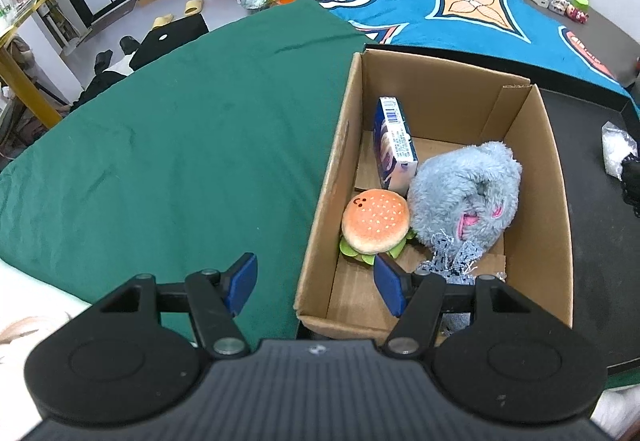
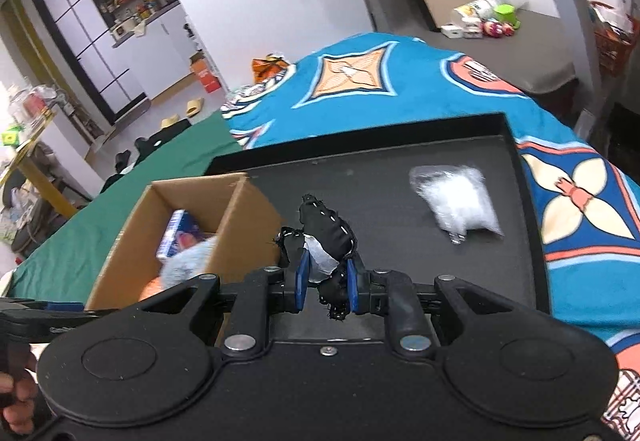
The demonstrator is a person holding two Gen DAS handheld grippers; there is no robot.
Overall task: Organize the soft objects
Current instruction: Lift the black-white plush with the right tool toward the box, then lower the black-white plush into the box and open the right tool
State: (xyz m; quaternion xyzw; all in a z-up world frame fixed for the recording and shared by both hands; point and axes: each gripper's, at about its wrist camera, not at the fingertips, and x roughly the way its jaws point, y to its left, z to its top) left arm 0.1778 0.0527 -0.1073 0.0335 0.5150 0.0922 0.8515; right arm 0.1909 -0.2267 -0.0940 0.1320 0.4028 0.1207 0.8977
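Cardboard box [image 1: 436, 177] at the tray's left end serves as collection bin: burger plush [image 1: 375, 220], grey fluffy toy [image 1: 468, 193] and a blue packet [image 1: 394, 145] lie inside. Right gripper [image 2: 326, 283] is clamped on a black stitched soft toy [image 2: 328, 231], lifted above the black tray [image 2: 400, 209], apparently bound for the box. Left gripper [image 1: 316, 283] hovers wide open and empty astride the box's near-left wall. White fluffy bag [image 2: 460, 203] waits far right on the tray.

Left wrist view angled down, close over cardboard box [image 1: 520, 177], right wrist view aimed forward across black tray [image 2: 400, 177], box [image 2: 240, 209] shared.
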